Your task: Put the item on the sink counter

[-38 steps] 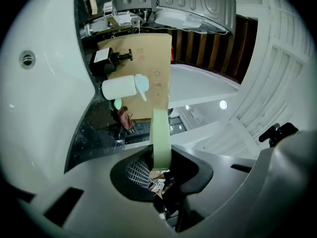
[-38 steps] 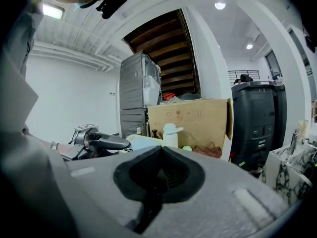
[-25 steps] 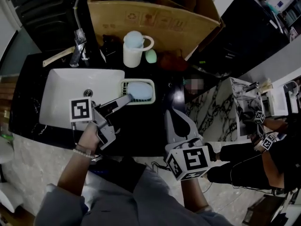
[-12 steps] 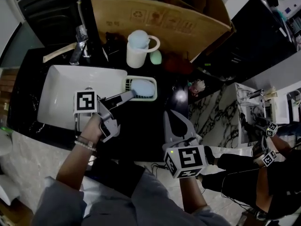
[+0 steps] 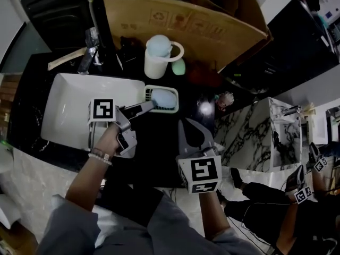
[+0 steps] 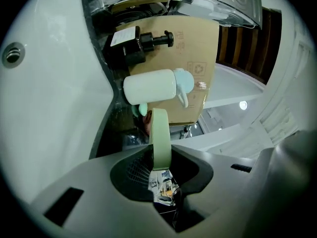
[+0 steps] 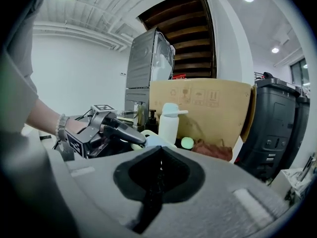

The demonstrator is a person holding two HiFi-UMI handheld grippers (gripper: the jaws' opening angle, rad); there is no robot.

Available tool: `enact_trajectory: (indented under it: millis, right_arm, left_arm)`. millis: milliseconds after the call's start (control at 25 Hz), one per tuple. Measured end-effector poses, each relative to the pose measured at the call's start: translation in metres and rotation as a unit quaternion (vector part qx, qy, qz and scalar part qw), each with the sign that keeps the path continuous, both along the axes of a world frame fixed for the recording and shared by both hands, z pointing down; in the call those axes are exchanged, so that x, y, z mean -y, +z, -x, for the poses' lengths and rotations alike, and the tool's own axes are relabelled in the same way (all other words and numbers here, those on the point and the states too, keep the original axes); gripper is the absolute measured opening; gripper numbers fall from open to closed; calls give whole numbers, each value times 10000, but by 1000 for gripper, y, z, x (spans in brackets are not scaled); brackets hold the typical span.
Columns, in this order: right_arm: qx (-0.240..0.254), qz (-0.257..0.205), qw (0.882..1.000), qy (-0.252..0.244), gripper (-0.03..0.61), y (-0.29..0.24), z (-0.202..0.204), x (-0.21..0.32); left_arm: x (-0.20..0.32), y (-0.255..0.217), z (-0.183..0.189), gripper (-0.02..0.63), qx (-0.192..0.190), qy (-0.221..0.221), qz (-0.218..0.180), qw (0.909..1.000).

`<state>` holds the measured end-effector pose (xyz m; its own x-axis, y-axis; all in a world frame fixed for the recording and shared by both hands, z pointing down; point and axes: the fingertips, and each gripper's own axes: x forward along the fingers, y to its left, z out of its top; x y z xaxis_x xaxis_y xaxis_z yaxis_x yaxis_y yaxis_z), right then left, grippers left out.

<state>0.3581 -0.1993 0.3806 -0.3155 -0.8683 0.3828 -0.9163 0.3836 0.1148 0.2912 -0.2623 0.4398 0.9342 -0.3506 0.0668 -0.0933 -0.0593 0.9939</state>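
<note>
Beside the sink [image 5: 61, 97], left gripper [image 5: 149, 106] pinches the soap dish [image 6: 160, 138] rim.

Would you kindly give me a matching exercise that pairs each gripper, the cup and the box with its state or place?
Things:
1. left gripper
2. right gripper
3. white cup
4. cardboard box

States or places:
A. jaws together, empty
B. farthest back, behind the cup
C. jaws on the soap dish rim
D. between soap dish and box

Pairs: 1-C, 2-A, 3-D, 4-B
</note>
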Motion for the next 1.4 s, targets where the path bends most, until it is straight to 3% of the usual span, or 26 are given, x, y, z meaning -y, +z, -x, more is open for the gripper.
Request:
enact_trajectory:
  millis: [360, 600, 840, 920, 1080, 1200, 1280, 1400]
  right_arm:
    - [-599, -73, 9979, -252, -2, 16, 12, 27]
    - [-1220, -91, 9911, -526, -2, 29, 19, 42]
    - [-1559, -72, 9854, -675, 0, 43, 24, 48]
    - [-1692, -88, 9828, -732, 59, 47, 25, 48]
    - [-2275, -235, 9693, -898, 61, 54, 28, 48]
    - [-2532, -293, 9609, -1080, 119, 58, 36, 48]
    - [-2692, -316, 9550, -1205, 121, 62, 41, 48]
    - [-3161, -372, 9371, -1431, 122, 72, 45, 47]
  left_arm:
    - [11, 21, -8, 86, 169, 126, 229, 9995]
    - [14, 36, -8, 86, 425, 185, 345, 9983]
    - [16, 42, -9, 86, 442, 183, 531, 9974]
    - [16, 42, -10, 86, 414, 162, 622, 9971]
    - [19, 43, -11, 86, 380, 138, 730, 9965]
    - [20, 44, -12, 86, 385, 150, 764, 9962]
    - [21, 43, -12, 86, 388, 165, 761, 9962]
    - [21, 43, -13, 86, 379, 167, 810, 9959]
